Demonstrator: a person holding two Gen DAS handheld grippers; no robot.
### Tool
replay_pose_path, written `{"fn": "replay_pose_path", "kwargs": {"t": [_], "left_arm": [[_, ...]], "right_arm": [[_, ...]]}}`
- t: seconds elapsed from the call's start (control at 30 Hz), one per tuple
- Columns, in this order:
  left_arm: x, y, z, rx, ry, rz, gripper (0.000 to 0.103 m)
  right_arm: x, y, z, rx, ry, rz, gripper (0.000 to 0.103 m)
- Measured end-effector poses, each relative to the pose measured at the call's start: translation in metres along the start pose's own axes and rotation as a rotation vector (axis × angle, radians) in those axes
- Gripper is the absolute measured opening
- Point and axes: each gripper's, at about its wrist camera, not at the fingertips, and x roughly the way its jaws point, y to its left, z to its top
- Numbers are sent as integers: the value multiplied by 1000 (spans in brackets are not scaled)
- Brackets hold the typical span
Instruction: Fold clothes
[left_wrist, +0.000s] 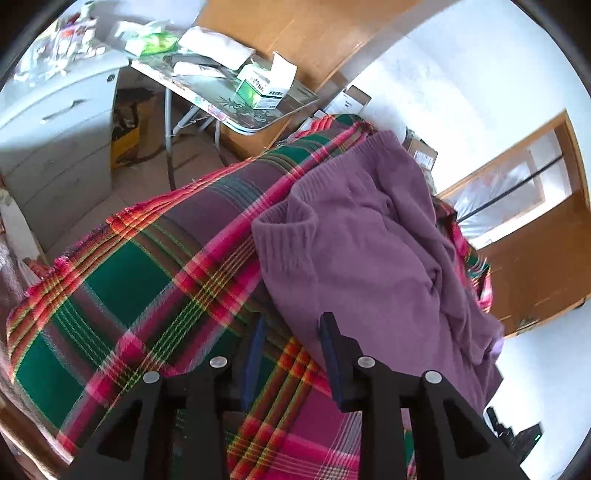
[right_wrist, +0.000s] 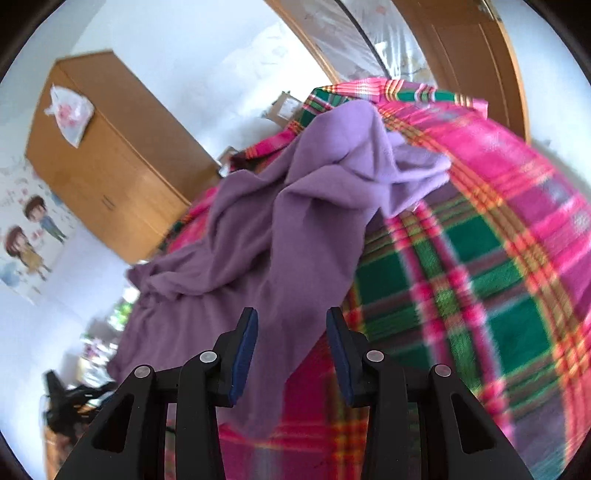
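A purple knit sweater (left_wrist: 373, 240) lies rumpled on a bed covered by a pink, green and red plaid blanket (left_wrist: 155, 280). Its ribbed collar points toward the left in the left wrist view. My left gripper (left_wrist: 293, 325) is open just above the blanket, at the sweater's near edge, with nothing between its fingers. In the right wrist view the same sweater (right_wrist: 266, 229) is bunched in folds on the plaid blanket (right_wrist: 480, 258). My right gripper (right_wrist: 291, 317) is open, and a strip of the purple cloth lies between and under its fingers.
A folding table (left_wrist: 280, 110) with a green and white box (left_wrist: 260, 90) and papers stands beyond the bed. White drawers (left_wrist: 62, 122) are at the left. A wooden wardrobe (right_wrist: 110, 177) and a wooden door frame (left_wrist: 535, 229) stand by the white walls.
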Motion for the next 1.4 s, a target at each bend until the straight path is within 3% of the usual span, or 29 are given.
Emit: {"fn": "replay_pose_path", "kwargs": {"t": [0.2, 0.3, 0.5, 0.67, 0.8, 0.97, 1.13, 1.4], "left_arm": [[2, 3, 7, -36, -20, -3, 34], [4, 3, 10, -41, -23, -6, 34], [7, 0, 13, -22, -21, 0, 36], [7, 5, 15, -41, -10, -32, 36], [7, 6, 16, -36, 5, -44, 36], [6, 4, 14, -17, 47, -48, 36], [4, 2, 10, 22, 70, -52, 37], [2, 9, 10, -13, 70, -73, 37]], "right_arm": [[-19, 1, -23, 55, 10, 82, 41], [-30, 2, -36, 58, 38, 77, 41], [-58, 16, -61, -26, 103, -10, 41], [-116, 15, -61, -73, 24, -128, 41], [-151, 3, -56, -56, -50, -162, 41], [-123, 7, -57, -40, -18, -140, 41], [-79, 27, -61, -67, 33, -14, 41], [-12, 42, -64, -28, 98, 19, 41]]}}
